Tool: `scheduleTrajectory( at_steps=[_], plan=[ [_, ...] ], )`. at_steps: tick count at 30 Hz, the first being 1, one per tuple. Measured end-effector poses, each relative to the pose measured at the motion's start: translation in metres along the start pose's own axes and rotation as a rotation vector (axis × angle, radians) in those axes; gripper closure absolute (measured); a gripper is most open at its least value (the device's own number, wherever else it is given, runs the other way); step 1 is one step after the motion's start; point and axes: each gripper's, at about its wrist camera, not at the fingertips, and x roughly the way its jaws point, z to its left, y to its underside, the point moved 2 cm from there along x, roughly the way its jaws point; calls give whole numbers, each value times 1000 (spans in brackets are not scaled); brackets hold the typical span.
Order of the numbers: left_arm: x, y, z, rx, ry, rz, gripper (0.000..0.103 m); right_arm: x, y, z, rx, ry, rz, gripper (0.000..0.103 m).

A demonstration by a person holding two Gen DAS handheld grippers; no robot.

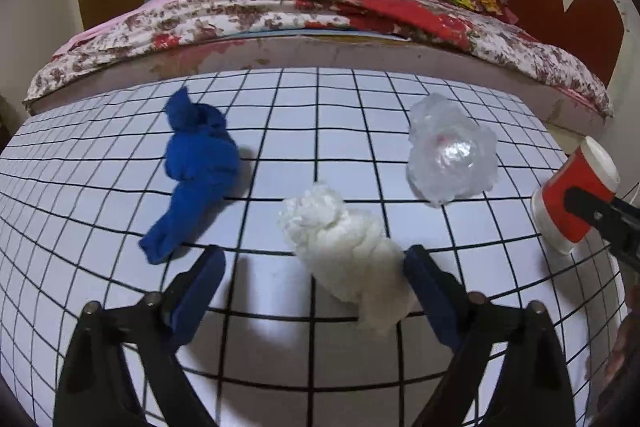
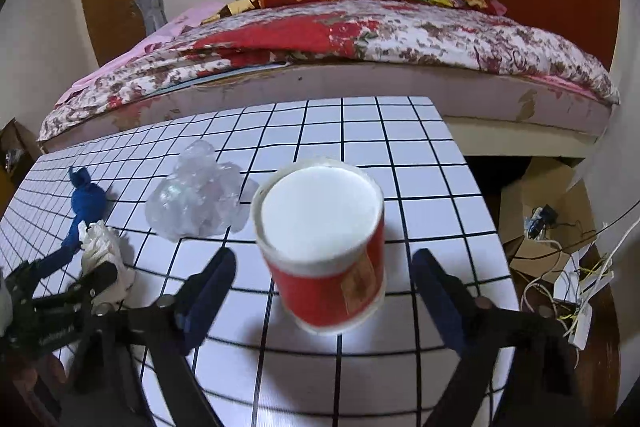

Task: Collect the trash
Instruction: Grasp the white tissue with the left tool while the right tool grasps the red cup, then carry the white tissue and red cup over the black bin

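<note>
On the white gridded table (image 1: 280, 347) lie a crumpled blue cloth (image 1: 198, 163), a white crumpled tissue wad (image 1: 348, 247) and a crumpled clear plastic bag (image 1: 450, 155). My left gripper (image 1: 314, 263) is open, its blue pads on either side of the near end of the tissue wad. A red and white paper cup (image 2: 324, 247) stands upright between the open pads of my right gripper (image 2: 324, 271). The cup also shows at the right edge of the left wrist view (image 1: 572, 195). The plastic bag (image 2: 198, 193), the blue cloth (image 2: 82, 207) and the tissue (image 2: 106, 255) lie left of the cup.
A bed with a floral cover (image 1: 320, 15) runs along the table's far edge. Right of the table, on the floor, are cardboard boxes (image 2: 540, 199) and tangled cables with a power strip (image 2: 576, 299). The table's right edge (image 2: 484, 195) is close to the cup.
</note>
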Motion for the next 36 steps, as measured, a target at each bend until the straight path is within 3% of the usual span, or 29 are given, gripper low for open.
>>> scheduleTrajectory(
  at_steps=[2,3,5,8,14,22,36],
  plan=[
    [4,-1,-2,12,9,8,24,5,0,-1,10,-5,16,38],
    [6,-1,-3,18,25,17,29,4,0,-2,12,-10,14,40],
    [6,-2,-6,26,59,15,56,4,0,-1,6,-16,15,45],
    [1,-2,-10,17,97,12,65,-3,2,0,-11,-15,11,45],
    [-30,-6,-11,8,151,-64,67,-37,13,0,-36,-1,-35,45],
    [-70,8,-26,100,179,-126,67,-94,36,-21,-4,18,-89,45],
    [-154,55,-99,282,278,-207,67,-218,88,-73,79,85,-181,45]
  ],
)
